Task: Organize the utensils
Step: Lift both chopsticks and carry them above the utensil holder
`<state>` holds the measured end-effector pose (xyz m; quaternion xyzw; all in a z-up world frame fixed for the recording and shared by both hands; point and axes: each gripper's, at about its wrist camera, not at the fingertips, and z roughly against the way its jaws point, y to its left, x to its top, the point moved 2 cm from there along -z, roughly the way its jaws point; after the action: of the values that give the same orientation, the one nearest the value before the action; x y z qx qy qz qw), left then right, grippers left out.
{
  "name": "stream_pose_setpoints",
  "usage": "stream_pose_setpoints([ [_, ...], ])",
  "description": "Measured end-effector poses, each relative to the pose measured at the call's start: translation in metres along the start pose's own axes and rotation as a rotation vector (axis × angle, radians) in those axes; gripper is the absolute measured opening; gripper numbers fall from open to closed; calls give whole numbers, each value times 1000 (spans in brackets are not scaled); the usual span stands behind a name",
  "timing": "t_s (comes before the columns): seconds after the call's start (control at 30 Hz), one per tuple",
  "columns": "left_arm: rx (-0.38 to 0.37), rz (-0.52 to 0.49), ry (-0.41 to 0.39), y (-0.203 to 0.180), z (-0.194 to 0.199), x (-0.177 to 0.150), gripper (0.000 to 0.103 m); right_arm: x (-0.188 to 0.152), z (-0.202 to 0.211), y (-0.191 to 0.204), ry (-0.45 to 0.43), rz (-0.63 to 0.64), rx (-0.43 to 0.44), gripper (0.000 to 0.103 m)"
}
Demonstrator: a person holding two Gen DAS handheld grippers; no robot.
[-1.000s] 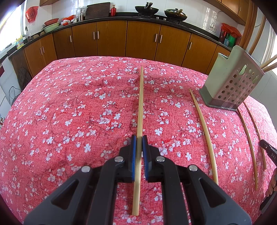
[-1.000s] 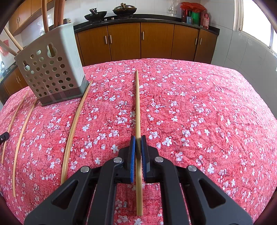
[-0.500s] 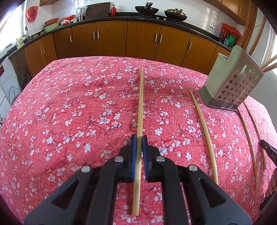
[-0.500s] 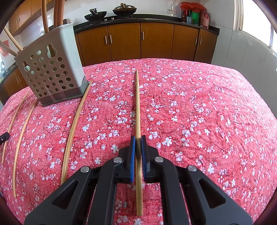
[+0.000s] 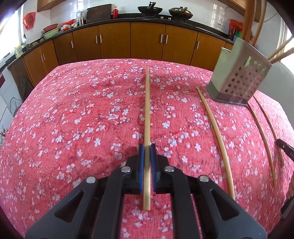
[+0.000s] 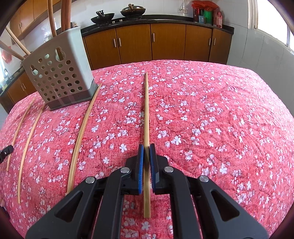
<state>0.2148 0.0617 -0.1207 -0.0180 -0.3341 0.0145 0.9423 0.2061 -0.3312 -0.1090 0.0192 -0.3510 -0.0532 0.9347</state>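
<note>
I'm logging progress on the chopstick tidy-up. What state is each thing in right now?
Left gripper: shut on a chopstick.
Right gripper: shut on another chopstick.
Utensil holder: upright on the tablecloth, several sticks already standing in it.
Loose chopstick: flat on the cloth, far end beside the holder's base.

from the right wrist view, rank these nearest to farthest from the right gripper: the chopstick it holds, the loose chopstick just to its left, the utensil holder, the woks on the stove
1. Held chopstick, between the pads of the right gripper.
2. Loose chopstick, on the cloth just to the left.
3. Utensil holder, farther back on the left, standing on the table.
4. Woks, on the counter beyond the table.
</note>
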Motion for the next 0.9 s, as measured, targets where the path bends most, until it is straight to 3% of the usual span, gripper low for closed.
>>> stream_pose_setpoints([
  [0.1,23,-37,-17,-2,6,-1,8,2,4,0,-12,3,-6,7],
  [0.23,17,-57,-91,-3,32,8,8,18,37,1,-124,7,4,7],
  [0.5,-50,0,-326,-5,114,57,8,61,104,6,-344,-2,41,7],
  [0.77,-95,-4,-414,-19,150,81,8,77,124,14,-410,1,73,7],
  [0.9,-149,-23,-441,-36,169,88,8,87,143,21,-434,-10,150,7],
])
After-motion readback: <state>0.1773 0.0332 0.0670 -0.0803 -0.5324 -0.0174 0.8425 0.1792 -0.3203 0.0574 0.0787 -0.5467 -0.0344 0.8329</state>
